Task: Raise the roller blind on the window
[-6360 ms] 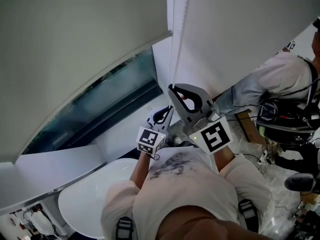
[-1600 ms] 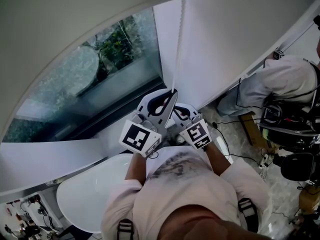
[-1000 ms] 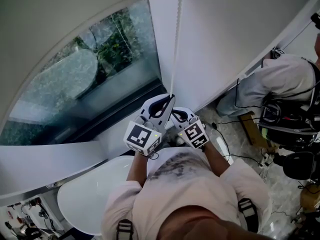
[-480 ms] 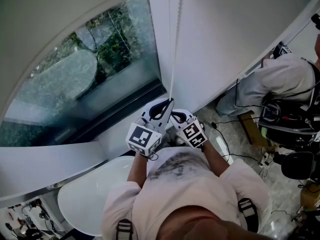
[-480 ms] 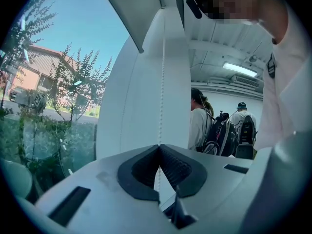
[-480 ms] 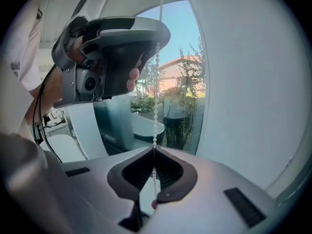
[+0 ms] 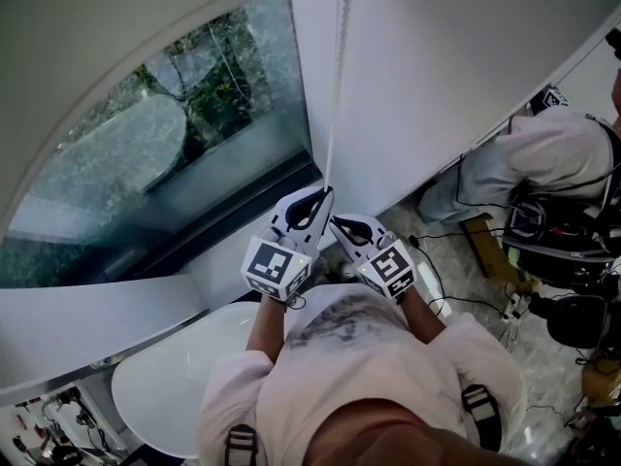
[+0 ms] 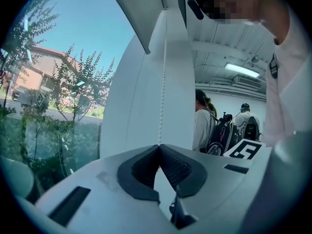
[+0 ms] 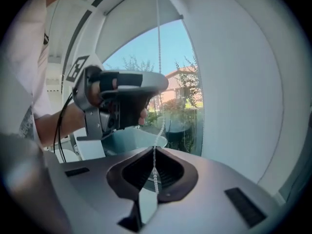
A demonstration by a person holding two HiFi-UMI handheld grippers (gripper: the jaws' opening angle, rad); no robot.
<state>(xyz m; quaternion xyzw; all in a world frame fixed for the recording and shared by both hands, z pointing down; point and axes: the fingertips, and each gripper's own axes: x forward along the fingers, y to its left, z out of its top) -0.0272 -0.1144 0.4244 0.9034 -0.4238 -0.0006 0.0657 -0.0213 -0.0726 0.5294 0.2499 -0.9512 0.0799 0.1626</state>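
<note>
White fabric roller blind (image 7: 107, 47): takes up the whole upper left of the head view, bottom edge curving from top centre down to the left edge, a fair bit of pane bare underneath.
Greenish window glass (image 7: 184, 163): left of centre in the head view, right under the blind, with green shrubs (image 7: 228, 76) showing through it.
Thin white bead chain (image 7: 336, 85): drops straight from top centre of the head view, just right of the glass, down to the gripper tips mid-frame.
Left gripper (image 7: 324, 194): dead centre of the head view, tips up against the chain. In the left gripper view, jaw tips pinched together exactly where the chain (image 8: 163, 91) comes down, so clamped on it.
Right gripper (image 7: 336, 223): just below and right of the left one in the head view, practically touching it. In the right gripper view, tips closed on the chain (image 9: 157, 57), a few beads trailing on into the hollow behind the tips; left gripper (image 9: 122, 94) in the upper left there, higher up the same chain.
Plain white wall panel (image 7: 437, 76): upper right of the head view, just right of the chain.
Rounded white tub (image 7: 165, 386): lower left of the head view.
Person in a light top (image 7: 543, 153): right edge of the head view, black gear and cables alongside.
</note>
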